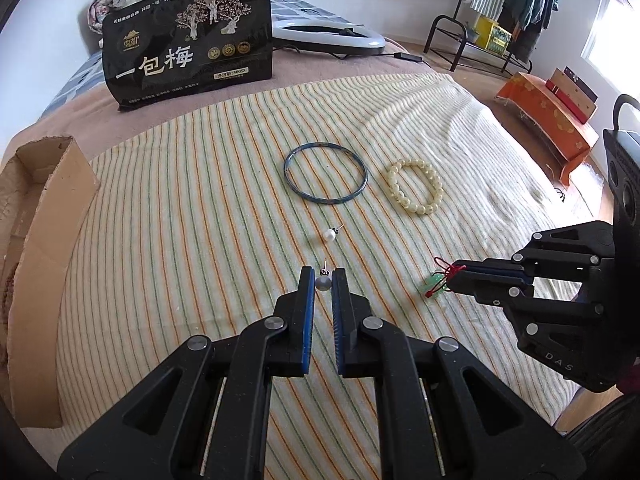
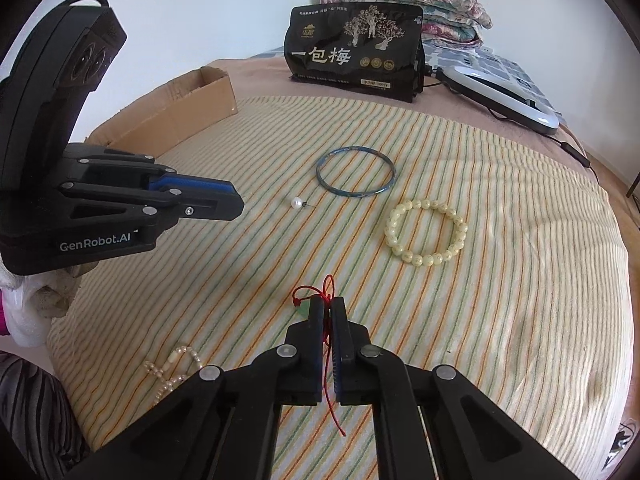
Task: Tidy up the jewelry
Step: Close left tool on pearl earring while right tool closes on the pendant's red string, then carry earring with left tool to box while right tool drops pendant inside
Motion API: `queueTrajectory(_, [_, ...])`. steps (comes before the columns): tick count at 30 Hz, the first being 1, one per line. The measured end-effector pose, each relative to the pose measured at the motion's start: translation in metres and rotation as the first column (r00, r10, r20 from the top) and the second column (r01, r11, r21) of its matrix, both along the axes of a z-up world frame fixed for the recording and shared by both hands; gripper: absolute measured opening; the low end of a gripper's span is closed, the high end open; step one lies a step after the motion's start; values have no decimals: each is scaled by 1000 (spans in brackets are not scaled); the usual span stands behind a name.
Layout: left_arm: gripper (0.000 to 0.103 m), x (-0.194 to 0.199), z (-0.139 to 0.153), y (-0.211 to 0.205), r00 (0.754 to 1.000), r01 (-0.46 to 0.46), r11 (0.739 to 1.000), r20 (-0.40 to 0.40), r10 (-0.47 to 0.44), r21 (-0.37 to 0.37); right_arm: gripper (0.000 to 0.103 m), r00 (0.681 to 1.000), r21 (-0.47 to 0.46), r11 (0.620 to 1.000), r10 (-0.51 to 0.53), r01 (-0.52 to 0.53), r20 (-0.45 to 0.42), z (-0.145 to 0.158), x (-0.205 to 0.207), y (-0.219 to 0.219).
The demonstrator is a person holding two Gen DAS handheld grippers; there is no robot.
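My left gripper (image 1: 322,276) is shut on a pearl stud earring (image 1: 322,283), held between its fingertips above the striped cloth (image 1: 200,200). A second pearl earring (image 1: 329,235) lies just beyond it, also in the right wrist view (image 2: 296,202). My right gripper (image 2: 329,303) is shut on the red cord (image 2: 329,344) of a green jade pendant (image 2: 304,309); from the left wrist view the pendant (image 1: 434,285) hangs at its tips. A blue bangle (image 1: 325,172) and a cream bead bracelet (image 1: 416,193) lie farther back on the cloth. A pearl strand (image 2: 172,372) lies near the front left.
An open cardboard box (image 1: 44,208) stands at the left edge of the bed. A black snack bag (image 1: 188,44) stands at the back, with a folded quilt (image 2: 440,4) behind and a white ring light (image 2: 500,92) with cable beside it. The bed edge drops off at the right.
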State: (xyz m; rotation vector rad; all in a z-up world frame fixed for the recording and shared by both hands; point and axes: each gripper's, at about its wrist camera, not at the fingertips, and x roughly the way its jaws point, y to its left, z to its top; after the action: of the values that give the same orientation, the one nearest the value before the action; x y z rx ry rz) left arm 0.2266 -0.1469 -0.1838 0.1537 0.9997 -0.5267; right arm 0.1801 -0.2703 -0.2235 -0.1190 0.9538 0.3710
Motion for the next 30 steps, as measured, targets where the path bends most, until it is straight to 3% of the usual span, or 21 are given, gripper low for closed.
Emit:
queueTrajectory(17, [7,-12,32,21,998,-22,999,55,24,-41,0,993,33,999,-33,29,115,58,-11,-3])
queueTrajectory(30, [7,-18,72,71,988,-78,994,127,87,-75,0,980,43,999,0,-9,197,107,-4,35])
